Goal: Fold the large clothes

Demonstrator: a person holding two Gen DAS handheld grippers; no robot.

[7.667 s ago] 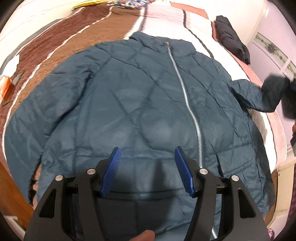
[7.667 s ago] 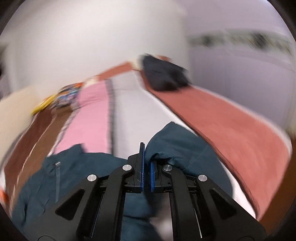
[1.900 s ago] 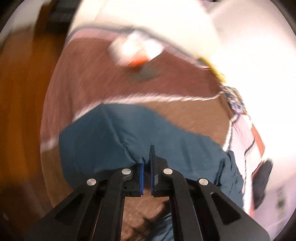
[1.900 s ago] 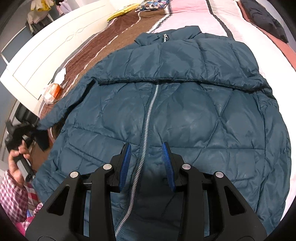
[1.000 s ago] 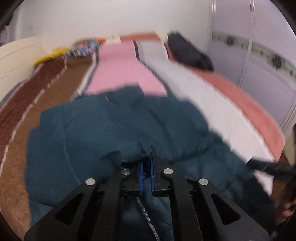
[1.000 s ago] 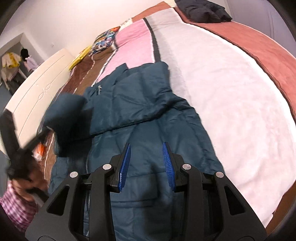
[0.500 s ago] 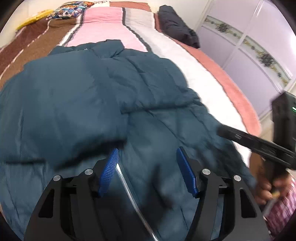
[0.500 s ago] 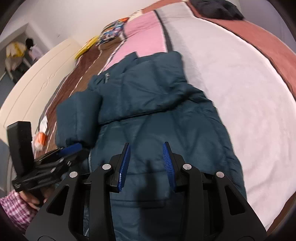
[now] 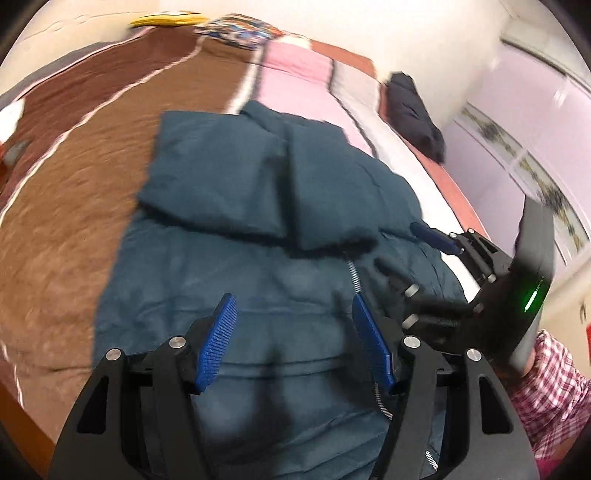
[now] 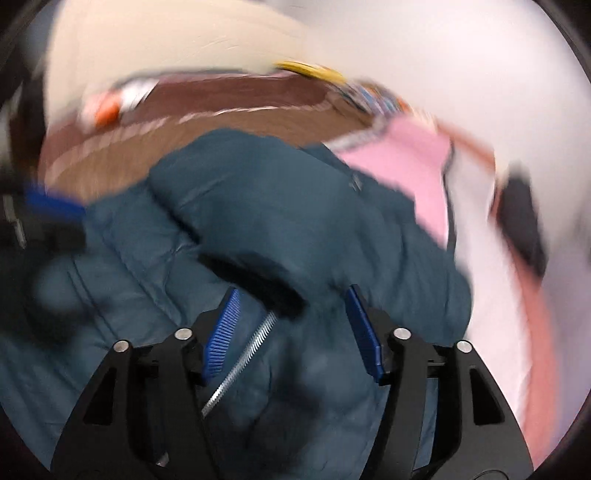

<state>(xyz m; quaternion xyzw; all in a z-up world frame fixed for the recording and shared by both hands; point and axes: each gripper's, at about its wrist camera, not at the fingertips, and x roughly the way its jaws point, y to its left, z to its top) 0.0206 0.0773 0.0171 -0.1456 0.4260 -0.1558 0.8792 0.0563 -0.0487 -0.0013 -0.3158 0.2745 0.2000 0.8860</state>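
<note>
A dark teal quilted jacket (image 9: pixel 258 266) lies flat on the bed with both sleeves (image 9: pixel 218 184) folded across its chest and its silver zipper (image 9: pixel 354 275) running down the front. My left gripper (image 9: pixel 293 343) is open and empty above the jacket's lower front. My right gripper (image 10: pixel 291 332) is open and empty above the jacket (image 10: pixel 258 206) near the zipper (image 10: pixel 243 362); it also shows at the right of the left wrist view (image 9: pixel 436 236). The right wrist view is blurred.
The bed has a striped cover in brown (image 9: pixel 74 177), pink (image 9: pixel 295 70), white and rust. A black folded garment (image 9: pixel 413 110) lies at the far right of the bed. Pillows (image 9: pixel 236 29) sit at the head. A wardrobe (image 9: pixel 524 140) stands at the right.
Both sleeves have been folded onto the chest and let go. Both grippers now hover open over the jacket's lower front; the right one has opened wider and swung left.
</note>
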